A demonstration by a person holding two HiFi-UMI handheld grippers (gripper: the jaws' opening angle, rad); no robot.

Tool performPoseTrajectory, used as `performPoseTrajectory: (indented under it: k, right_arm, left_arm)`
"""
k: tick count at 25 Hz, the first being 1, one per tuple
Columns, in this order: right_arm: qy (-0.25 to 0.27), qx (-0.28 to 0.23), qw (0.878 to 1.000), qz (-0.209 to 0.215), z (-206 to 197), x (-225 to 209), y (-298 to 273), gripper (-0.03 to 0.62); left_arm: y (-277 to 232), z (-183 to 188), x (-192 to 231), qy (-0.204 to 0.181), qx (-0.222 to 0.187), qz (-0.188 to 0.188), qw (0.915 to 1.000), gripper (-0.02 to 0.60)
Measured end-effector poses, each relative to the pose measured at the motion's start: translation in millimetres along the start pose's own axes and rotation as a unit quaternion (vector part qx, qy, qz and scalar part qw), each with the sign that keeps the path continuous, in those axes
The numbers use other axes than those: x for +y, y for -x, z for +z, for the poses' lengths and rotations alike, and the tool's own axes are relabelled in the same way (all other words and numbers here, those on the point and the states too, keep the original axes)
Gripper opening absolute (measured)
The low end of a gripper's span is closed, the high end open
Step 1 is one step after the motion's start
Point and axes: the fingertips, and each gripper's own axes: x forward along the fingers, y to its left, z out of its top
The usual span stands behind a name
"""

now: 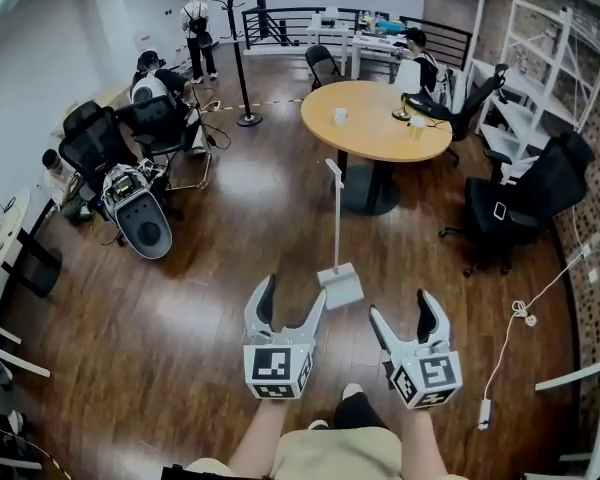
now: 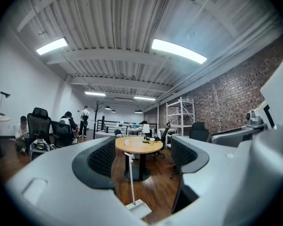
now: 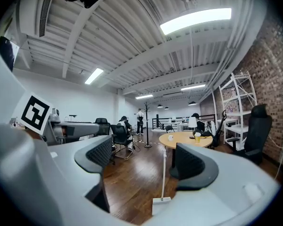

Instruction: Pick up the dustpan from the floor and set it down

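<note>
On the dark wooden floor, the white long-handled dustpan stands upright before the left gripper and right gripper, jaws apart and empty; nudging its thin handle could topple it.

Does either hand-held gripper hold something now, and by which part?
Nothing is held. The left hand-held gripper and right hand-held gripper are open; the dustpan stands untouched on the floor.
</note>
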Motion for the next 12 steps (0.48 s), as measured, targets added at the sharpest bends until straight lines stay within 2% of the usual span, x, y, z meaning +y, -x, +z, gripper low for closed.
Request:
performPoseTrajectory:
  k: [5,8,12]
  right_arm:
    - [-0.011,0.004,1.0,0.0,-5,-31,-53,0.407]
    - [-0.012,0.002,1.0,0.02,-4,-47,-103,0.407]
    - [-0.007,-0.009,0.999,0.046,18,-83,-175,0.407]
  left_arm:
    - [-54,-11,14,-0.008,0.013,-0.001,0.9999,0.362]
    - [-95,-14,33,-0.012,0.018,0.011,0.9997,0.362]
    - [-165,0,51,-0.018,0.012,0.034,0.9992,0.362]
